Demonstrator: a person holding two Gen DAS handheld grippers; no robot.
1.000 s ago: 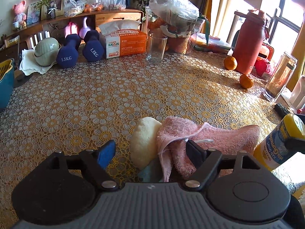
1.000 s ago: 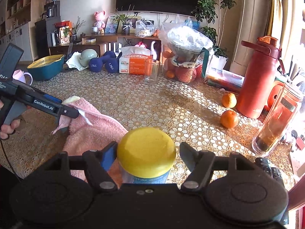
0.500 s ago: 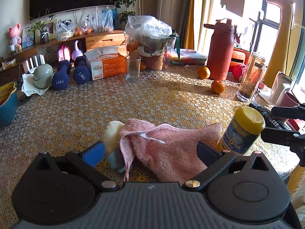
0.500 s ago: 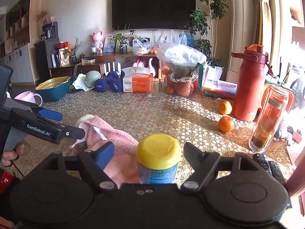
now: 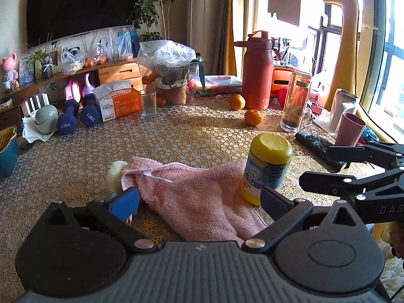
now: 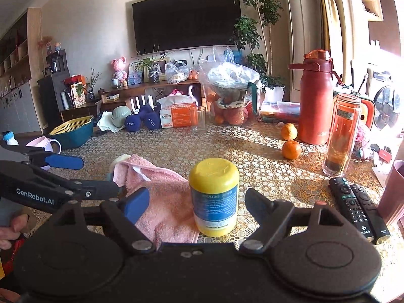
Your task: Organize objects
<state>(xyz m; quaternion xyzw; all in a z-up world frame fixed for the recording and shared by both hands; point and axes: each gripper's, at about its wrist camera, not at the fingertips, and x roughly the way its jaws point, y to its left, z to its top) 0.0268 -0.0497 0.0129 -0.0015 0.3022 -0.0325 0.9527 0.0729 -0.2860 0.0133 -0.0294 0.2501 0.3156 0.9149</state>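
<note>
Left gripper (image 5: 199,199): jaws spread wide, holding nothing; it sits low over the near end of the pink towel (image 5: 199,197), with the blue pad (image 5: 125,202) at the towel's left edge and the black fingertip just in front of the bottle's base. Whether either tip touches the cloth cannot be told.

Right gripper (image 6: 197,207): jaws spread wide, either side of the yellow-capped bottle (image 6: 214,197) with a clear gap to both fingers; nothing gripped.

Yellow-capped bottle: upright on the patterned tablecloth (image 6: 252,156) near the front edge, its base touching the towel's right edge. Blue label, print too small to read.

Pink towel: crumpled, lying flat left of the bottle, a white tag showing on its upper fold. It partly covers a pale rounded object (image 5: 113,174) at its far left end; what that object is cannot be made out.

Open room: a broad stretch of bare cloth lies behind the towel and bottle, up to the clear glass (image 6: 197,118), the tissue box (image 6: 176,118) and the blue dumbbells (image 6: 141,122) along the far edge.

Right side: two oranges (image 6: 291,149), red flask (image 6: 317,101), tall clear tumbler (image 6: 341,136) and two remote controls (image 6: 358,207), the remotes just beside the right finger.

Cut off: teal basin (image 6: 73,131) at the left edge, partly hidden behind the left gripper in the right wrist view.
</note>
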